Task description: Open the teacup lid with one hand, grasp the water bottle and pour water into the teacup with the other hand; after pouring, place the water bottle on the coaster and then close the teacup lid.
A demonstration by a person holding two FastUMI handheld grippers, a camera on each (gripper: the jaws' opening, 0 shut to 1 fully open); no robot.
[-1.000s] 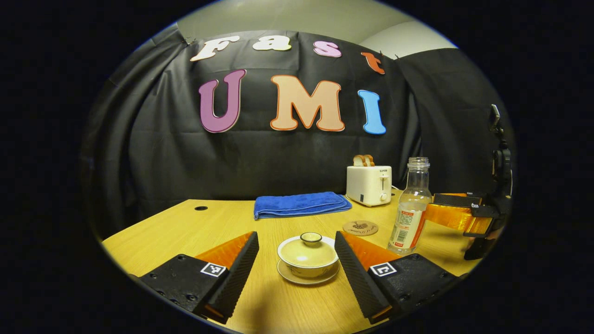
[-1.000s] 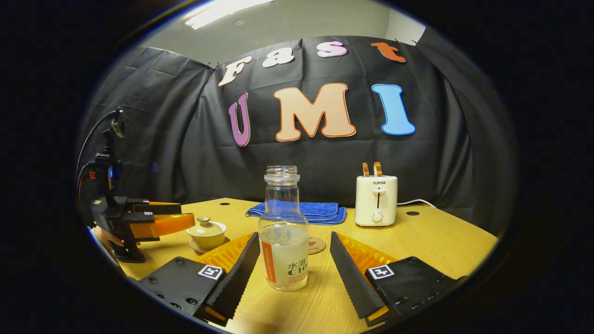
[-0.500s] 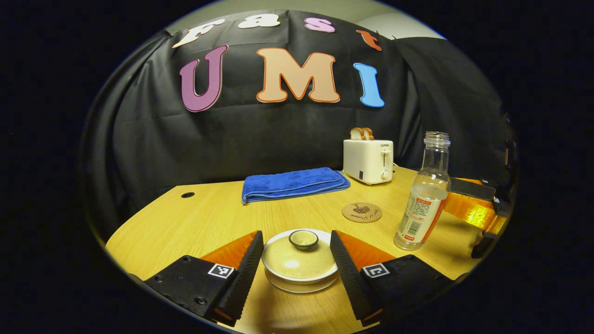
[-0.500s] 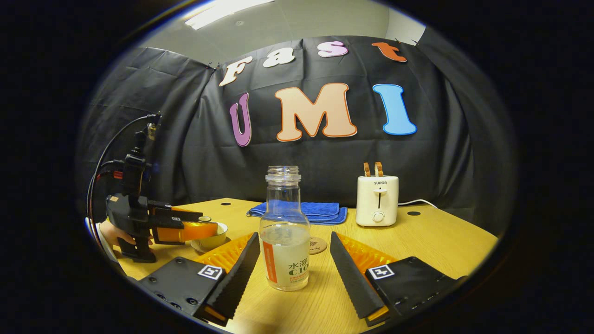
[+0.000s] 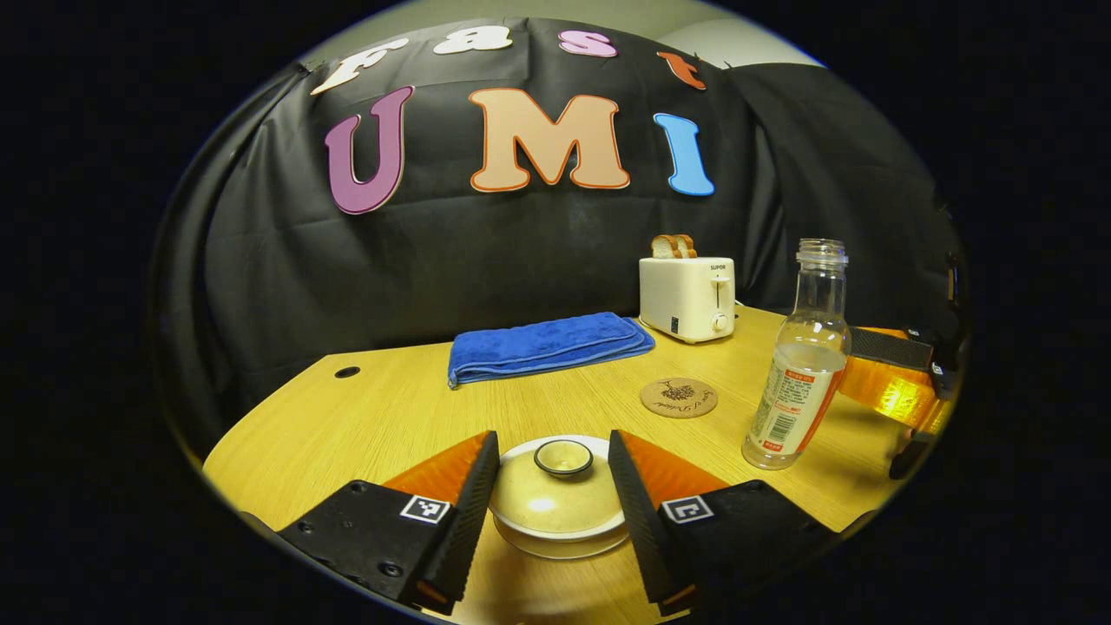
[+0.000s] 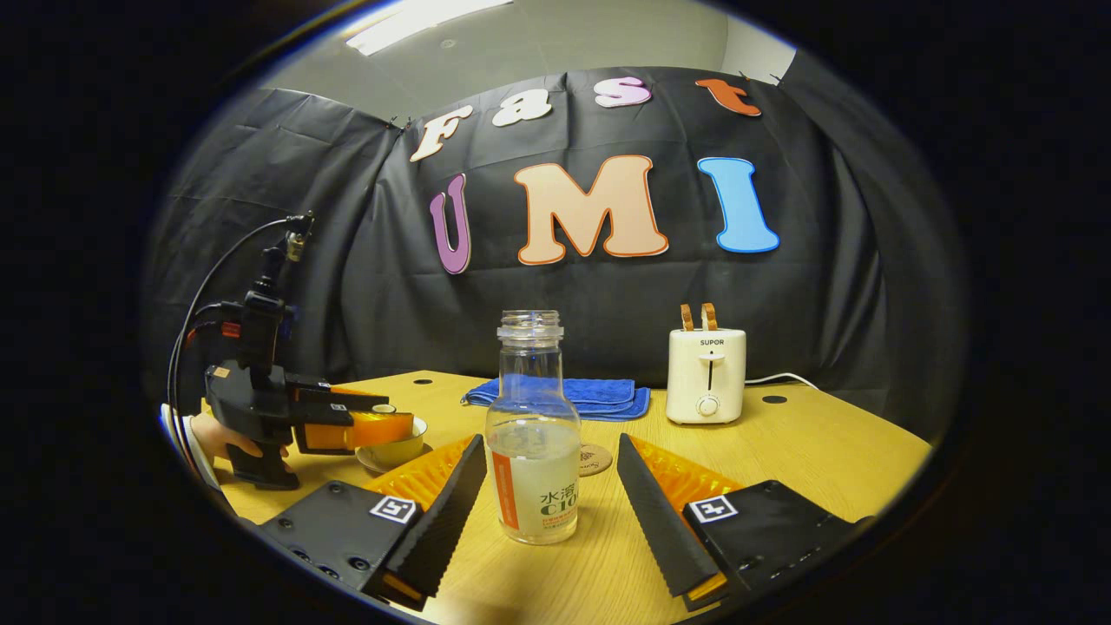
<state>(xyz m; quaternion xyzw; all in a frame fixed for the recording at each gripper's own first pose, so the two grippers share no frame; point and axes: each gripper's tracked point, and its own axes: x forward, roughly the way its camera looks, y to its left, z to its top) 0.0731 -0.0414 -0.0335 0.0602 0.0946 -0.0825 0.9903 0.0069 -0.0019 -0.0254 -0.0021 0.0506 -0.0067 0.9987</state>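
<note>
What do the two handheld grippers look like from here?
The left gripper has a black pistol-grip body, square tag markers on its finger mounts, and black cables looping off a top-mounted stalk. The right gripper has ridged fingers on black mounts with the same markers.

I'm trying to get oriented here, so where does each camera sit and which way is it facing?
Left gripper view: rides the left gripper, low over the table, fingers flanking the lidded teacup.
Right gripper view: rides the right gripper, fingers flanking the water bottle; a hand holds the left gripper.
Shared: bottle, teacup, coaster, toaster, blue towel.
</note>
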